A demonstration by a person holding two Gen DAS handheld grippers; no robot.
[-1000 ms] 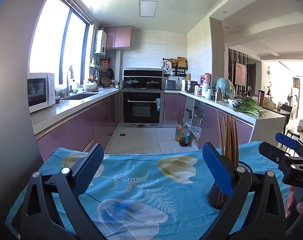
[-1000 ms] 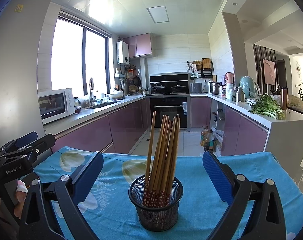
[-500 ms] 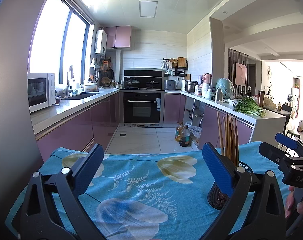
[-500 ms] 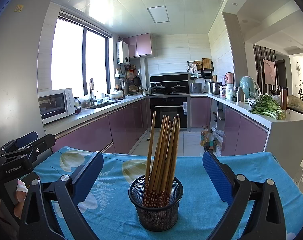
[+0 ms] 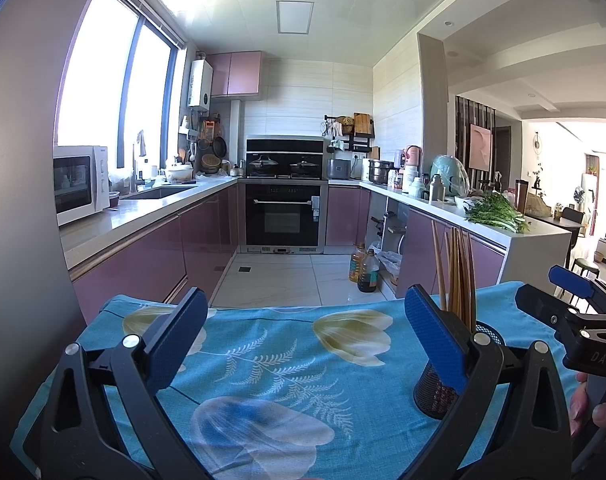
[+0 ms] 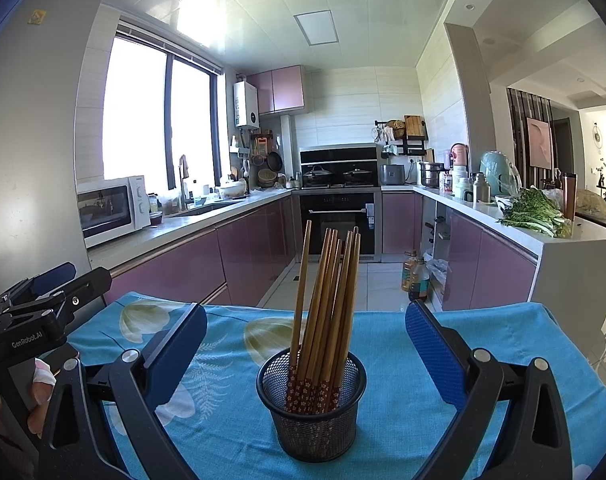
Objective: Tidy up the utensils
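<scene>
A black mesh cup [image 6: 311, 404] stands upright on the blue flowered tablecloth [image 6: 387, 356], holding several brown chopsticks [image 6: 330, 300] with patterned red ends down. My right gripper [image 6: 306, 344] is open, its blue pads on either side of the cup and a little short of it, nothing between them. In the left wrist view the same mesh cup [image 5: 431, 388] and chopsticks [image 5: 457, 272] sit partly hidden behind the right finger. My left gripper [image 5: 301, 334] is open over bare cloth [image 5: 279, 364], to the left of the cup.
The table's far edge drops to a tiled kitchen floor [image 5: 279, 276]. Purple cabinets and counters line both sides, with an oven [image 6: 337, 220] at the back, a microwave [image 6: 111, 208] on the left and greens [image 6: 539, 216] on the right counter. A hand [image 5: 595, 408] holds the right gripper.
</scene>
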